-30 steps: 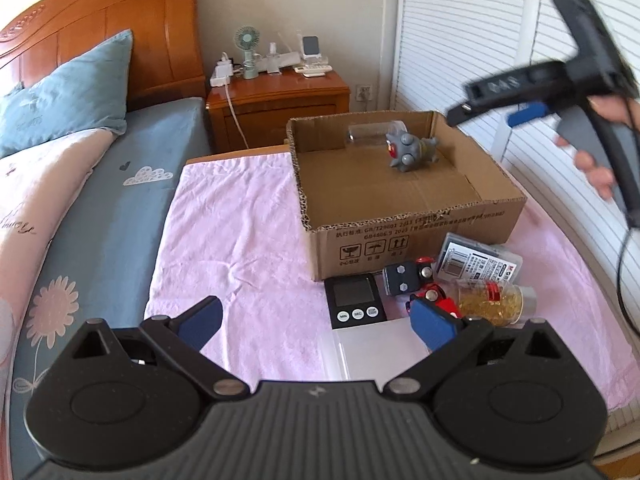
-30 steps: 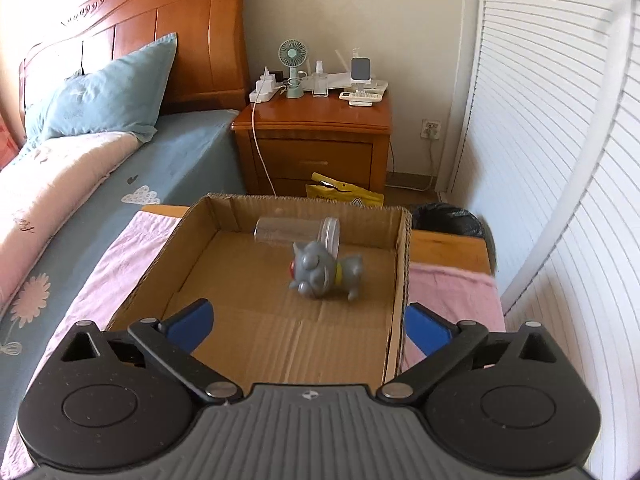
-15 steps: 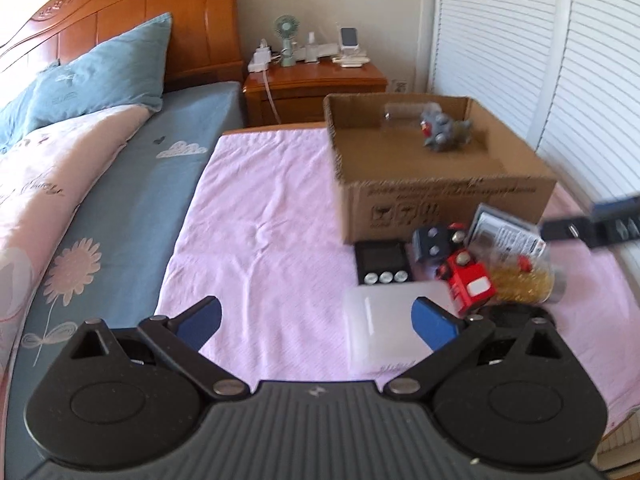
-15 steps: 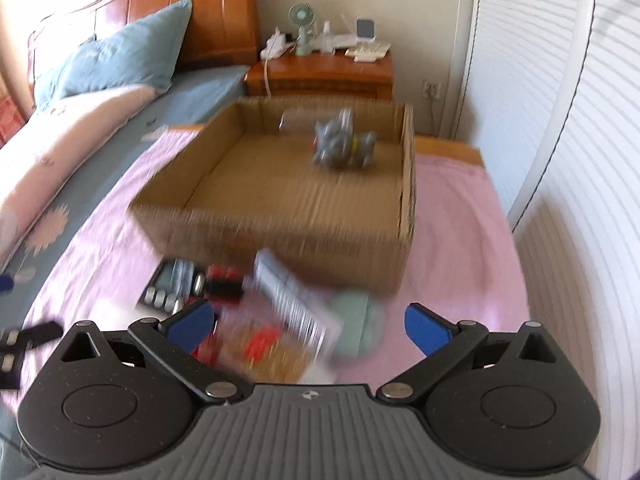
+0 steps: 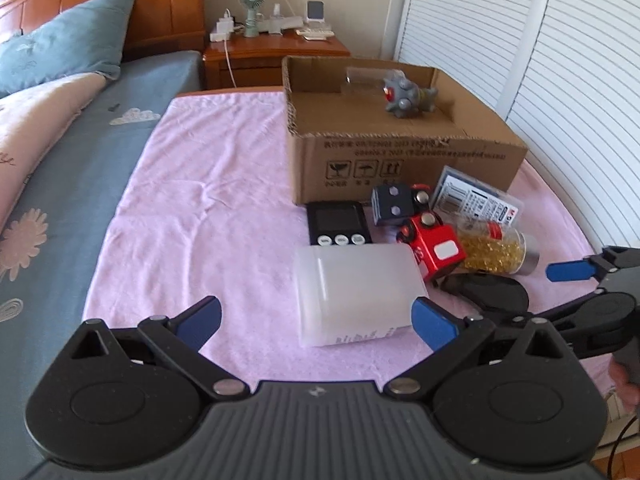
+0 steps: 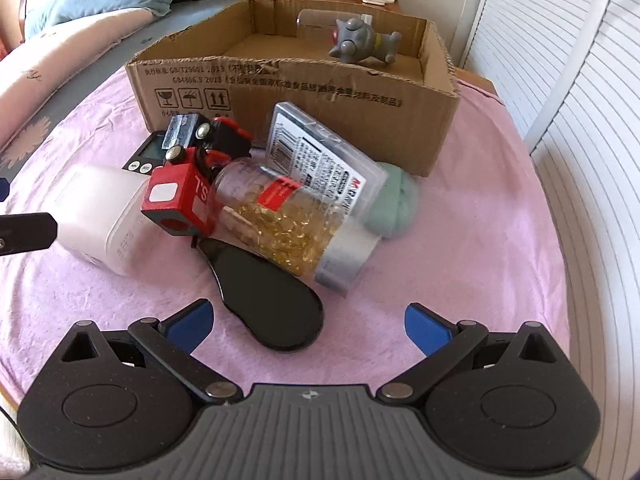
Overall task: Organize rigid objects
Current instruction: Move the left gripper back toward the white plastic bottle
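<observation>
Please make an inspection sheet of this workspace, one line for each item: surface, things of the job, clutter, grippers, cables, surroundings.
Surface: pink cloth over a table beside a bed.
Job's things: cardboard box holds a grey toy and a clear jar; in front lie a white container, red toy, capsule bottle, black timer, black oval case, card pack.
Clutter: nothing seen.
Grippers: left gripper and right gripper, jaws open, empty.
Cables: white cord on nightstand.
Surroundings: louvred doors, pillow.
</observation>
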Motion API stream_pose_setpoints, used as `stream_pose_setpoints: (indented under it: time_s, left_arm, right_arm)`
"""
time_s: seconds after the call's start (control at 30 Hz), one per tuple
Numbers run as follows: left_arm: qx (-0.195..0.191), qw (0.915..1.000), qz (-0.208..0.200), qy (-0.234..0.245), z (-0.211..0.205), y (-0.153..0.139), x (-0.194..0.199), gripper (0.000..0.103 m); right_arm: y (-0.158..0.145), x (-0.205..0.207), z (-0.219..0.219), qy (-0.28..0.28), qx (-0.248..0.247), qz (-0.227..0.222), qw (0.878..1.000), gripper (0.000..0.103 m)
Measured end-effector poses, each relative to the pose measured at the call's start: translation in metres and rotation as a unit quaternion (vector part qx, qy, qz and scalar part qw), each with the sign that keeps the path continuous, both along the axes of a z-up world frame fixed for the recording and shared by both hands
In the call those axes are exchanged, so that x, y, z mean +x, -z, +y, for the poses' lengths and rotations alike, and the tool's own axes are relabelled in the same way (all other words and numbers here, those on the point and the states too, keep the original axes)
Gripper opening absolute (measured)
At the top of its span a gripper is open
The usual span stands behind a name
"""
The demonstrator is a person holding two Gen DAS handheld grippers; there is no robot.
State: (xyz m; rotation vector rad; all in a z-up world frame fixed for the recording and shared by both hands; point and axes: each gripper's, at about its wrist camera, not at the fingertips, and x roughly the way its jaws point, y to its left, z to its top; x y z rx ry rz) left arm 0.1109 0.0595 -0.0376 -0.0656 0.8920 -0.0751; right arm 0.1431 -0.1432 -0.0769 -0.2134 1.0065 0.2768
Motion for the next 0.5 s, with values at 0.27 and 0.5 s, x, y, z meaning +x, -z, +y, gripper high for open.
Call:
stream_pose_setpoints:
  time_s: [0.27, 0.5]
  left_arm:
    - [-0.008, 0.9999, 0.012, 0.009, -0.002, 0.008, 0.009, 0.101]
    - [-0.012, 0.9992, 0.024, 0.029, -0.013, 0.017, 0.021, 0.101]
  right_arm:
    - [0.006, 0.0, -0.014, 0.02, 0.01, 0.0, 1.0, 0.103]
    - [0.005, -0.005, -0.034, 0.041, 0.009, 0.004, 0.999, 0.103]
